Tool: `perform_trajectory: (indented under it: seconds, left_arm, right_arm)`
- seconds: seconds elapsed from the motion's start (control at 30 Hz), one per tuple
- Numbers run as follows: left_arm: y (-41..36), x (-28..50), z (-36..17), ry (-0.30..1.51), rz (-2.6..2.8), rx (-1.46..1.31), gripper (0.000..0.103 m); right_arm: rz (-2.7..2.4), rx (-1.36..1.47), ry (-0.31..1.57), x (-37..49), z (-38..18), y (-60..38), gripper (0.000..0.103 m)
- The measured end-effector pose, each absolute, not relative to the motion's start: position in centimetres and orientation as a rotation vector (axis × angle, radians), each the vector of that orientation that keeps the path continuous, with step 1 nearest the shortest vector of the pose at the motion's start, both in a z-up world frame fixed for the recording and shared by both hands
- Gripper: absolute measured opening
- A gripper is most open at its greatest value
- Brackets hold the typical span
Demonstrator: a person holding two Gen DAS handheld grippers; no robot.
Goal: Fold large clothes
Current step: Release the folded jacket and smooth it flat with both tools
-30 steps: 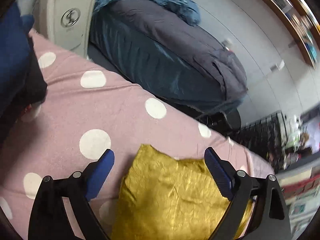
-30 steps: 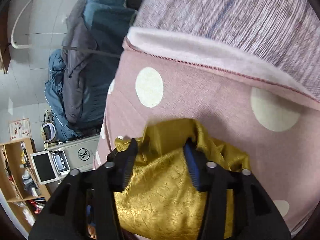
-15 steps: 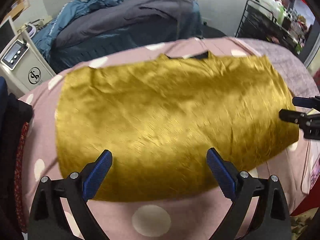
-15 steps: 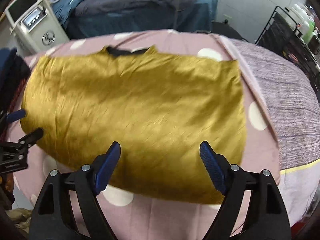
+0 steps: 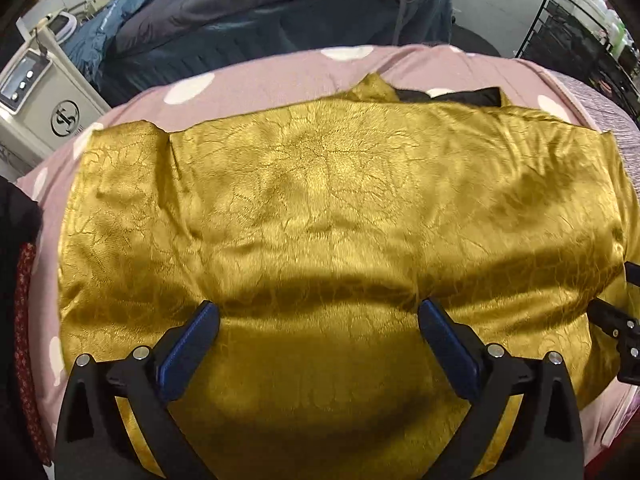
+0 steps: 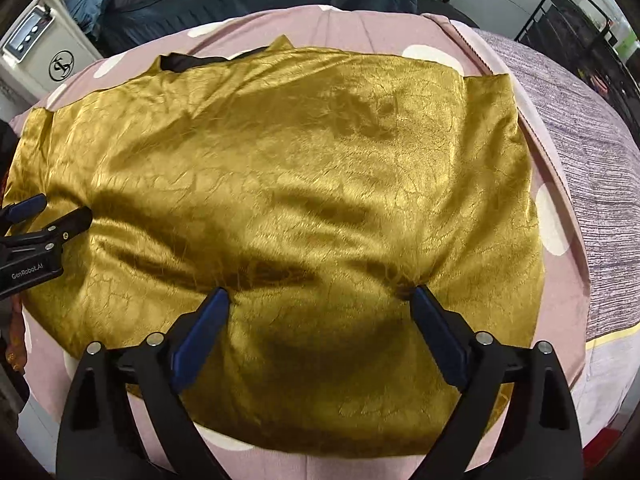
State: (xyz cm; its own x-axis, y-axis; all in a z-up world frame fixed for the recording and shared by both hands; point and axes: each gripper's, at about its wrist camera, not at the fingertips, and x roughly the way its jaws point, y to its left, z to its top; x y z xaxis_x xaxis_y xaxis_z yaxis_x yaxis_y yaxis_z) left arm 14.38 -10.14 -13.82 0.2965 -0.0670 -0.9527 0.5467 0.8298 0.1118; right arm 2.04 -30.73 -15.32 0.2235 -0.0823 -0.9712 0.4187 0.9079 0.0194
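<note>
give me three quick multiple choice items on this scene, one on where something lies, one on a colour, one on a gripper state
1. Where does the gold garment lie?
A. on the pink polka-dot blanket
B. on the floor
C. on the black wire rack

2. What colour are the gripper pads?
A. red
B. blue
C. white

3. How does the left gripper stand?
A. shut on fabric
B. open above the garment
C. holding a hanger

Answers: 1 A, pink dotted cloth borders it all round; 2 B, blue strips line the fingers; 3 B, jaws wide apart, gripping nothing.

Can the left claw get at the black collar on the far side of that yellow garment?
Probably yes: the left claw is open and empty, and only flat yellow garment lies between it and the collar.
</note>
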Motion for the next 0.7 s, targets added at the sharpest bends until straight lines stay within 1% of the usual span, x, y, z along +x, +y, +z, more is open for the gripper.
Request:
perform_trajectory:
  seconds: [0.07,0.1,0.5,0.7]
  left_arm:
    - [-10.3,15.1,-14.6,1.230,-0.431,0.460,0.098]
    - [-10.4,15.4,-14.9,1.237,-0.434,0.461,0.098]
    - [-11.3,17.0,-16.6,1.268,-0.436,0.467,0.098]
    - [-11.7,17.4,-16.7,1.271,-0.427,0.470,0.098]
  right_arm:
    - [-0.360,0.290,1.322,2.5,-16.1,-30.9,0.097]
    - [-0.363,0.280,1.331,2.6,-16.5,-30.8,0.097]
    - [-0.378,0.304,1.398,4.6,-19.3,-31.3,0.099]
    - [-0.374,0.320,1.378,5.1,-19.4,-31.8,0.099]
